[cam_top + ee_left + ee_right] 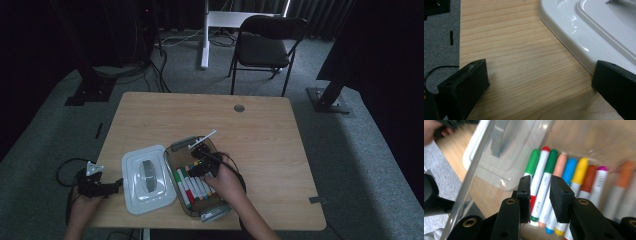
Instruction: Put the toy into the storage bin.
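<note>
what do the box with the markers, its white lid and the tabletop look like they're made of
Box: clear glossy plastic, markers showing through its wall. Lid: white glossy plastic, going by its sharp highlights. Tabletop: light matte wood grain, perhaps laminate.

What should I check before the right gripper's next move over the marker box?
1. Right gripper clear of markers: ok, the jaws stand slightly apart above the row and nothing is pinched between them.
2. Markers lying flat side by side in the clear box: ok.
3. Lid off and out of the way: ok, it lies on the table left of the box.
4. Left gripper free: ok, jaws wide open over bare wood at the lid's edge.
5. White stick at the box's far end: cannot tell whether it rests on the rim.
</note>
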The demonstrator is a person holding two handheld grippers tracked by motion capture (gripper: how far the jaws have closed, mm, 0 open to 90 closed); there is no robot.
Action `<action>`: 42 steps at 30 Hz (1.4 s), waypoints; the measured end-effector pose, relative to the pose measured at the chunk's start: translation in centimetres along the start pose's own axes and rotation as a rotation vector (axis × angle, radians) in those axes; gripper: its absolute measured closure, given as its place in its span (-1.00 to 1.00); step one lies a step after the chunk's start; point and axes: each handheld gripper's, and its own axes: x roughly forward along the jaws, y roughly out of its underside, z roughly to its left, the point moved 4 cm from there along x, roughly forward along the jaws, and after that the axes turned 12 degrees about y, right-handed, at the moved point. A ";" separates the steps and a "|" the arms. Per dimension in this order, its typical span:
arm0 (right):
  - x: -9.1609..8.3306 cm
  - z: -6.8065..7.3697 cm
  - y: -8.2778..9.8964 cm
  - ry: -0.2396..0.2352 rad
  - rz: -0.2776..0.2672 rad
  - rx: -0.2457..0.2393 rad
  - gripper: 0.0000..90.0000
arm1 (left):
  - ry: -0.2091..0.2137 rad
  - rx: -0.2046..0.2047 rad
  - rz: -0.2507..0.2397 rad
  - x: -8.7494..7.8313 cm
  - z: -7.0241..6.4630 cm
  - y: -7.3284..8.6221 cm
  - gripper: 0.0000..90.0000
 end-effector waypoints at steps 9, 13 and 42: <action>-4.5 -4.0 0.5 0.037 -0.129 0.055 0.49 | 0.000 0.000 -0.001 0.0 0.0 0.0 -0.97; -5.9 -6.3 1.1 0.073 -0.171 0.089 0.47 | -0.001 0.000 -0.003 0.0 0.0 0.0 -0.97; 5.0 -13.2 6.3 0.112 0.001 0.207 0.48 | 0.000 -0.001 -0.001 0.0 0.0 0.0 -0.97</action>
